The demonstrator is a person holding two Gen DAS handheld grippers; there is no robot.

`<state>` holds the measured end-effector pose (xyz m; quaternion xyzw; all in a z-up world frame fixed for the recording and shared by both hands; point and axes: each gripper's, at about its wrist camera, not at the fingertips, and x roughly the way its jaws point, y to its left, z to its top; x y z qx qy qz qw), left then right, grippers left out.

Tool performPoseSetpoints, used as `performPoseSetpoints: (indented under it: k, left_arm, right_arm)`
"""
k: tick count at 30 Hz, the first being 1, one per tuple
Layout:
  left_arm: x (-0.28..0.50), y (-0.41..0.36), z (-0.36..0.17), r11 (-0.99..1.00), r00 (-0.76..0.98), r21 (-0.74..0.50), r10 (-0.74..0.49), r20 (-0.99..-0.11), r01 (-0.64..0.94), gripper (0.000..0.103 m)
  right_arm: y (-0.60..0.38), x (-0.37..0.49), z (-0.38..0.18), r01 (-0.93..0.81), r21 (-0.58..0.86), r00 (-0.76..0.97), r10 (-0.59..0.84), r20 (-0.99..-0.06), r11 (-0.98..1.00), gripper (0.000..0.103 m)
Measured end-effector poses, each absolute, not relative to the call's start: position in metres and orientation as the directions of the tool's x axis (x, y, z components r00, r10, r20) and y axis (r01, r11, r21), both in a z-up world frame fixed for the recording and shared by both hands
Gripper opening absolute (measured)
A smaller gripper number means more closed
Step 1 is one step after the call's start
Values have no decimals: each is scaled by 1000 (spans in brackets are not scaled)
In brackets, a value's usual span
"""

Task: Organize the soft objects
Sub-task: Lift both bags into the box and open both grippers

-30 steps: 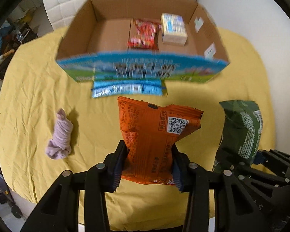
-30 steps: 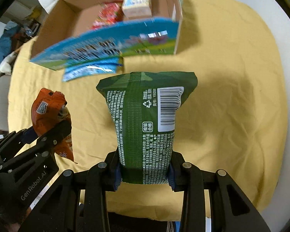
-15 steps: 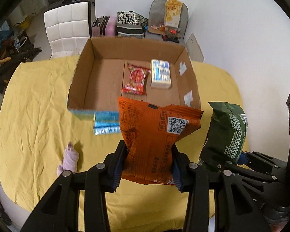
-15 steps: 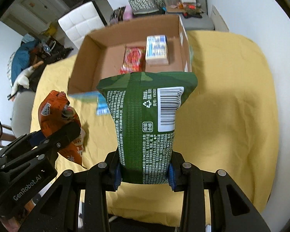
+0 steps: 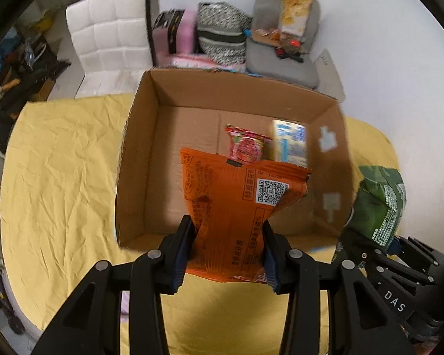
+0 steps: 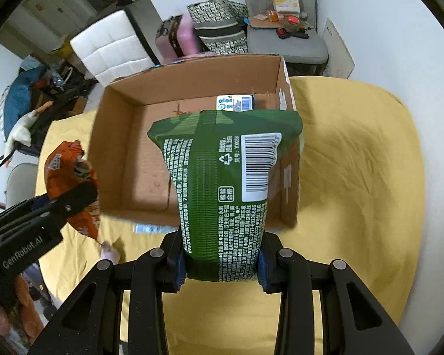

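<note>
Even, soft indoor light, fairly bright on the white wall [image 5: 370, 44] at upper right. Fisheye bends frame edges w/ black vignette corners. Cardboard box [image 5: 151, 153] edges motion-blurred in both views. Soft shadow inside box & on yellow cloth [image 6: 355, 177] beside it.

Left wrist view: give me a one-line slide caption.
Left tool grips an orange snack bag above the open cardboard box on a yellow tablecloth.

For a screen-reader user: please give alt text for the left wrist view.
The left gripper clamps an orange snack bag over an open cardboard box on a yellow tablecloth. Inside lie a red packet and a blue-white pack.
</note>
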<state>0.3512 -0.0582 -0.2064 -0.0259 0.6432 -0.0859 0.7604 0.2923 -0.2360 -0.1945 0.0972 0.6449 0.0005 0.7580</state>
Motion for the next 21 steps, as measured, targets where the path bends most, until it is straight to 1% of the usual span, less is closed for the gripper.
performPoseSetpoints:
  k: [10,21]
  left_arm:
    - [433,-47,-286,994,26,-90,-91,-995,62,39]
    - [480,-49,-332,994,-53,-78,-74,-996,73,40]
  right_arm:
    - [-240,359,-272,156,82,44,76,-996,984,38]
    - [-236,370,-328,149,47,-49,55,-997,988,39]
